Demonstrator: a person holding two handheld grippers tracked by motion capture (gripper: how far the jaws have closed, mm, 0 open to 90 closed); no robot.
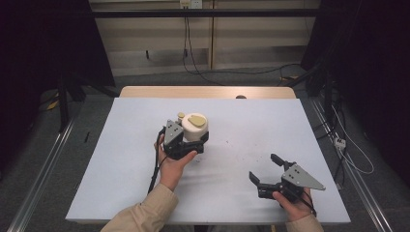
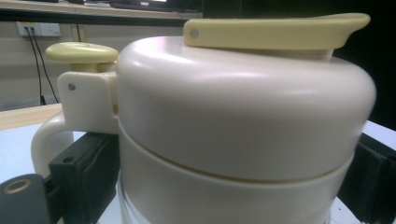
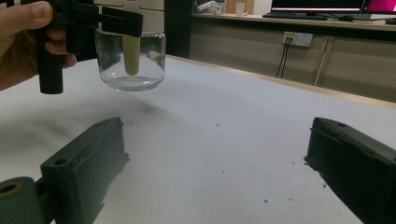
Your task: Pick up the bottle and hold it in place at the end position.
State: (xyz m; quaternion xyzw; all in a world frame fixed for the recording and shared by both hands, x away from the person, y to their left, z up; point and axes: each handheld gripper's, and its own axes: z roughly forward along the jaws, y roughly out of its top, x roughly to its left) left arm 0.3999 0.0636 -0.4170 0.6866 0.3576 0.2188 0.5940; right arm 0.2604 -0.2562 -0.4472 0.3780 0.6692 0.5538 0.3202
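My left gripper (image 1: pixel 196 141) clamps the jug (image 1: pixel 195 126) at its collar, lifted off the tabletop (image 1: pixel 241 125), while my right gripper (image 1: pixel 263 168), at four o'clock, waits, jaws released.

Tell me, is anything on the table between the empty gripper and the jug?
Nothing visible. The right hand-held gripper sits open on bare white table, and the cream-lidded glass jug hangs clamped in the left hand-held gripper, lifted above the tabletop.
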